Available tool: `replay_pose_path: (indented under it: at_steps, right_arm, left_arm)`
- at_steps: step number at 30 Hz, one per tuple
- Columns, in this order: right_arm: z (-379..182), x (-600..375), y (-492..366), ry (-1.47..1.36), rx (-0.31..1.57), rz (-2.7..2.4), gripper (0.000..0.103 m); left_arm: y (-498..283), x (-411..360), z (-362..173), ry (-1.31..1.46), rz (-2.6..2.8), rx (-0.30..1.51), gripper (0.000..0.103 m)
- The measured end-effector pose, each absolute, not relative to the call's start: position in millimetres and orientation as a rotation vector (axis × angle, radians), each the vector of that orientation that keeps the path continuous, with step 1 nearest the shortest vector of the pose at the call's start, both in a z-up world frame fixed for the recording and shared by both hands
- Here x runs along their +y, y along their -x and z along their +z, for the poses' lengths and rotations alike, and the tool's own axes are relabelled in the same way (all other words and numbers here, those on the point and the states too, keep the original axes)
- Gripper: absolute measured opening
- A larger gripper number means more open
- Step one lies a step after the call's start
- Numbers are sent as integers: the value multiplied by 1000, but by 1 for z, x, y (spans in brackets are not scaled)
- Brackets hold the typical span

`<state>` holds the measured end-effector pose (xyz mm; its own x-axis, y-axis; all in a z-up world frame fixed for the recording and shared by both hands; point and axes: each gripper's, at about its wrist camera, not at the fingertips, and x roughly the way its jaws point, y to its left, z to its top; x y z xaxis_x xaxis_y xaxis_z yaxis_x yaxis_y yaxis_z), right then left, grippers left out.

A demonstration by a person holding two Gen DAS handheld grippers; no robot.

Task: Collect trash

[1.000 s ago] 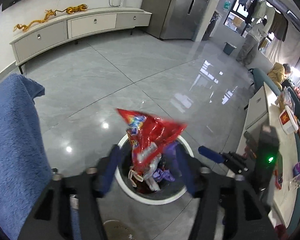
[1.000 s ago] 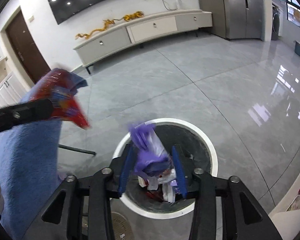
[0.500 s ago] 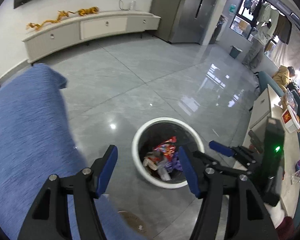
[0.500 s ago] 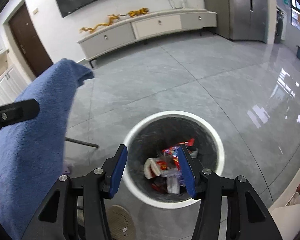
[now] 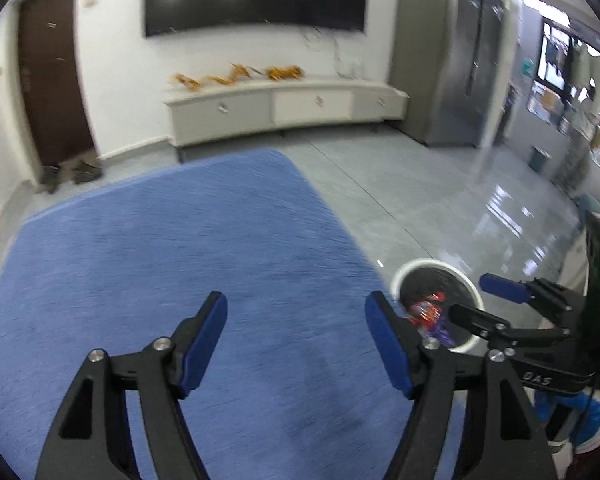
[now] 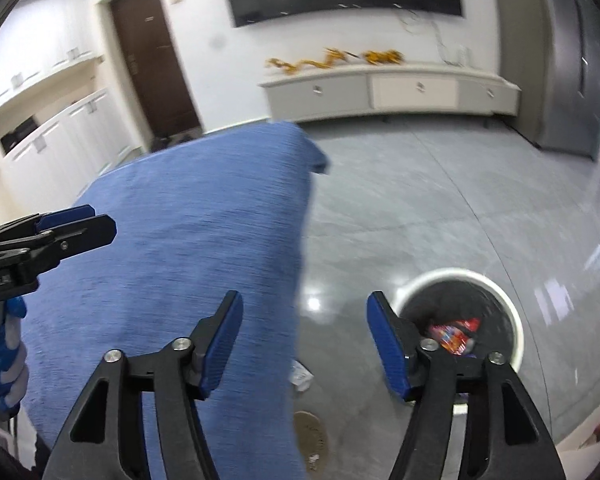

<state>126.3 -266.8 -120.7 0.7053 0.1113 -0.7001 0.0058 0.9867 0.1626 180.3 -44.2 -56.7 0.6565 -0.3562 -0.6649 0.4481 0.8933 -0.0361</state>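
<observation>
Left tongs [image 5: 296, 322]: jaws standing wide, nothing between the blue pads, hovering over a blue cloth [image 5: 172, 264] that is covering the desk

Right tongs [image 6: 304, 326]: likewise gaping wide and carrying nothing, straddling the cloth's edge and the grey floor [image 6: 400, 208]

Trash: red-and-orange snack wrappers [image 6: 454, 334] are lying in a round white-rimmed bin [image 6: 514, 320] on the floor, just beside the desk; a small pale scrap [image 6: 301, 376] is sitting on the floor near the cloth's hem, too blurred to identify

Handling, as a judgement: wrappers are looking light, thin, crinkly and slick, so pinching a flat edge or crumpled fold is suiting them best; nothing fragile

Surfaces: cloth is reading as soft, ribbed pile; floor as glossy polished tile; bin interior dark, rim smooth
</observation>
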Motion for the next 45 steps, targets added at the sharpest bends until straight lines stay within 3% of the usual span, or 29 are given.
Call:
replay_pose_path:
  at_steps: [6,18,29,45]
  right_arm:
    - [-87,-208,-124,-57,738,124,83]
    - [-47,-140,-113,60,669,113,98]
    - [-33,-95,-105,119,654,73,102]
    - [-28,-82,-110,107,605,-1,103]
  left_arm:
    - [-155,31,-36,-100,-310,618,78]
    - [-117,118,-19,-43,-179,493,79]
    - [-101,170,-19,14,-142,453,103]
    - [-110,194,-20,52,-110,450,103]
